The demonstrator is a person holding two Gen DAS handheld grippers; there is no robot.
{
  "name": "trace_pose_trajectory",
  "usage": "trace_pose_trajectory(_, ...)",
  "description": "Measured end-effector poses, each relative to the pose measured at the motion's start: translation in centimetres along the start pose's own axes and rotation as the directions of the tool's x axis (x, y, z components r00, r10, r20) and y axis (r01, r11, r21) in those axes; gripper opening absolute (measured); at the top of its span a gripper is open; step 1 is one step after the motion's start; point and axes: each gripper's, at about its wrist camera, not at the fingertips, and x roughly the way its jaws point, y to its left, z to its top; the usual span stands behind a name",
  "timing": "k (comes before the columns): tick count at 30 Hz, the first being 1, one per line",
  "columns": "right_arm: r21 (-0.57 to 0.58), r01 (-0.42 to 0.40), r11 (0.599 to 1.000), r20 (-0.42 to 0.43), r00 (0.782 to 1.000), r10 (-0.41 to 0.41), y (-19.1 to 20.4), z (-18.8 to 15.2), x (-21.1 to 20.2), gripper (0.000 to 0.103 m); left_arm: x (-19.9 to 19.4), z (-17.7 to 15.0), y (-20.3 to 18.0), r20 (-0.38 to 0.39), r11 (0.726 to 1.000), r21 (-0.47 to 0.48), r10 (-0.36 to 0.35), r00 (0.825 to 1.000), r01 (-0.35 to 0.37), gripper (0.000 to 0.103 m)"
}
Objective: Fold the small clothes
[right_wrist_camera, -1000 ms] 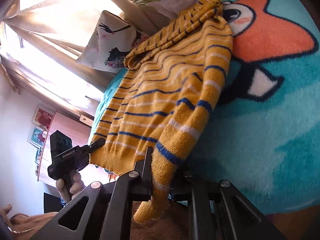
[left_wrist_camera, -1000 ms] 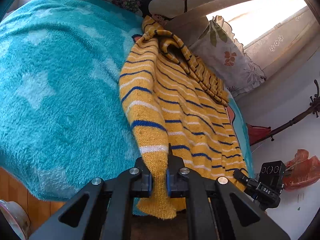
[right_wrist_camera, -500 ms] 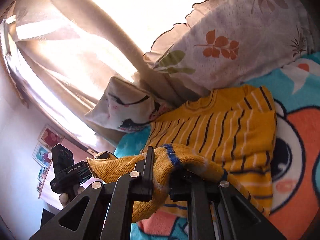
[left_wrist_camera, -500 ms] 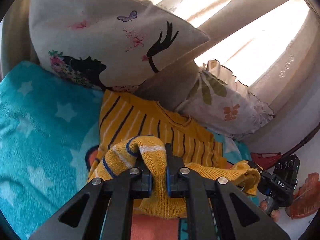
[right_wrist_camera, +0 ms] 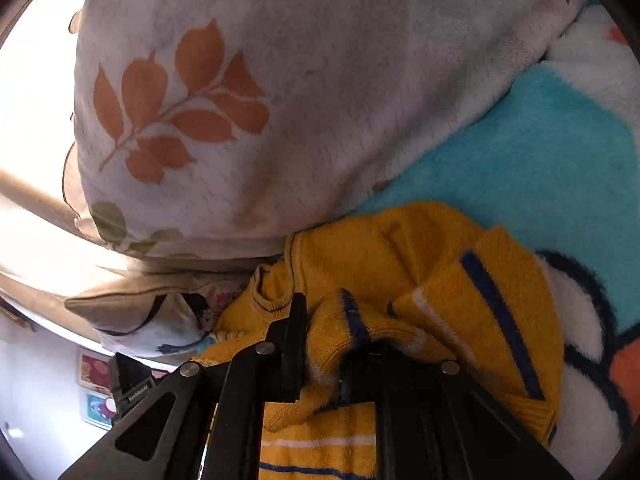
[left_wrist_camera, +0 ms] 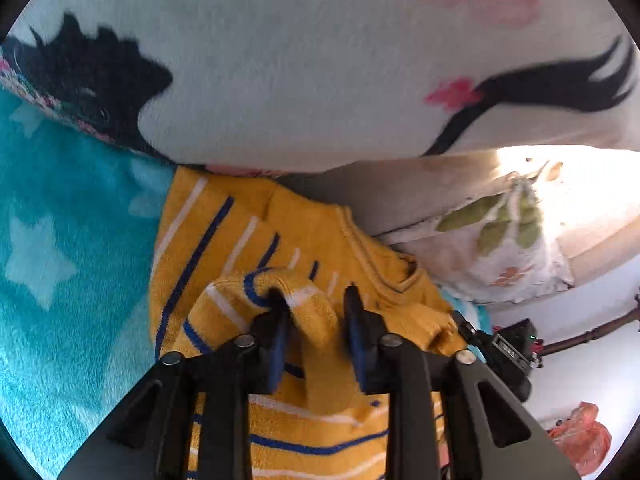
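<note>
A yellow knit sweater [left_wrist_camera: 224, 240] with blue and white stripes lies on the teal blanket [left_wrist_camera: 60, 240], its bottom half folded up over the chest towards the collar. My left gripper [left_wrist_camera: 316, 300] is opening: the folded hem hangs loose between its fingers, leaning on the left one, with a gap on the right. In the right wrist view the sweater [right_wrist_camera: 400, 248] is bunched over my right gripper [right_wrist_camera: 326, 320]. Its jaws are opening too, but the cloth still fills the space between them and hides the right finger.
A white pillow with a black figure [left_wrist_camera: 320, 60] stands right behind the collar. A leaf-print pillow [right_wrist_camera: 240, 100] crowds the right side. Bright curtains hang behind them. The blanket [right_wrist_camera: 540, 152] carries a cartoon print on the right. The other gripper's body [left_wrist_camera: 508, 352] shows beyond the sweater.
Both grippers carried the sweater's hem from the bed's near edge up to the collar by the pillows, folding it in half. The left jaws have parted from the cloth.
</note>
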Motion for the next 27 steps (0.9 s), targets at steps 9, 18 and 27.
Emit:
trace_pose_trajectory(9, 0.139, -0.127, 0.982, 0.142, 0.984, 0.107, -0.9, 2.1, -2.0, 0.066, -4.2, -0.6, 0.3, 0.105, 0.998, 0.033, 0.049, 0.993, -0.052, 0.055)
trace_pose_trajectory(18, -0.122, 0.108, 0.987, 0.108, 0.99, -0.095, 0.9, -3.3, -9.5, 0.078, -6.6, -4.2, 4.4, 0.074, 0.992, 0.031, 0.12, 0.99, -0.123, 0.06)
trace_pose_trajectory(27, -0.169, 0.226, 0.959, 0.067, 0.974, -0.218, -2.5, -9.6, -13.3, 0.081, -5.3, -8.2, 6.2, -0.001, 0.992, 0.076, 0.1, 0.995, -0.099, 0.072)
